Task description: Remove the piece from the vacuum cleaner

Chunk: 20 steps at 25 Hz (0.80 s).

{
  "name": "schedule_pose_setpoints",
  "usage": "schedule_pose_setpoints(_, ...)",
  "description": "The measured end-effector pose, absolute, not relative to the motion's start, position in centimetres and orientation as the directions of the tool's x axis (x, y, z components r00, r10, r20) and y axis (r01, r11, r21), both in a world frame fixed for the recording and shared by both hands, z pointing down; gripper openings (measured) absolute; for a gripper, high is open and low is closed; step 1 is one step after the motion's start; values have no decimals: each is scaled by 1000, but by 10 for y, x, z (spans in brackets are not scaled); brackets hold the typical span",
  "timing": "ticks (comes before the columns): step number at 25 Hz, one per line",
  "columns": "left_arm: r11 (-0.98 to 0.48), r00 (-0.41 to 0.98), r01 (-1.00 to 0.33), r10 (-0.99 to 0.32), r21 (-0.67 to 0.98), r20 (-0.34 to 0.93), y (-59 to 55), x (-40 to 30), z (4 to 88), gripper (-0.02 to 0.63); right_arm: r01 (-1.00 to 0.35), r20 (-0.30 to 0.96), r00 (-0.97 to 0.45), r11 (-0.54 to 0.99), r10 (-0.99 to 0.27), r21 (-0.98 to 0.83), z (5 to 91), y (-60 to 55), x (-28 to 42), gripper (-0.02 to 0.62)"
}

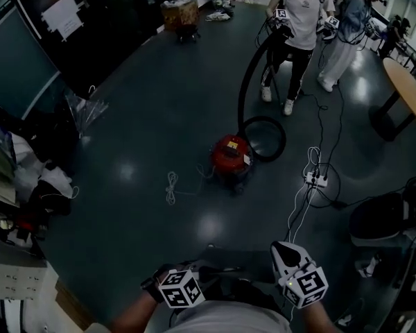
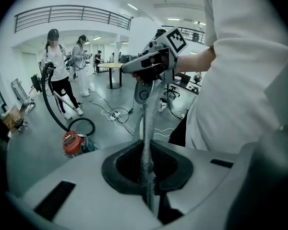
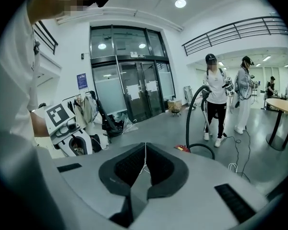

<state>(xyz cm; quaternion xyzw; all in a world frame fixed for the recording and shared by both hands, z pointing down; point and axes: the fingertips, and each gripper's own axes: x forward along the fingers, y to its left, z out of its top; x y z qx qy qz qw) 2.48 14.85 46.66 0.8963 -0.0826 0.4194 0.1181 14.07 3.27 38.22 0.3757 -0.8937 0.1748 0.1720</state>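
L gripper (image 2: 147,152) fingers clamping a braided cord (image 2: 146,128). R gripper (image 3: 145,150) fingers together, empty. Both hanging by body, prob. since vacuum cleaner (image 1: 230,156) is sitting well apart.

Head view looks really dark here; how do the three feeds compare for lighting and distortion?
Head view: dim, glare spots on floor near the red vacuum cleaner. Left gripper view: bright, fisheye-curved, dark vignette; braided cord between the jaws reads clearly. Right gripper view: bright, ceiling lights blown out, edges bent.
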Motion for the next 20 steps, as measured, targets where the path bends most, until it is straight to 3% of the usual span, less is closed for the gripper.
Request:
schedule_pose_setpoints(13,-950,657,-294,-122,104,744,212,86,394,25,-615,372,-760,775,-533,-147,314,106,168,17)
schedule_pose_setpoints(20,-852,660,-498,-250,163,708,209,87,371,26,-711,382,-673,697,-634,-96,299,99,174,17)
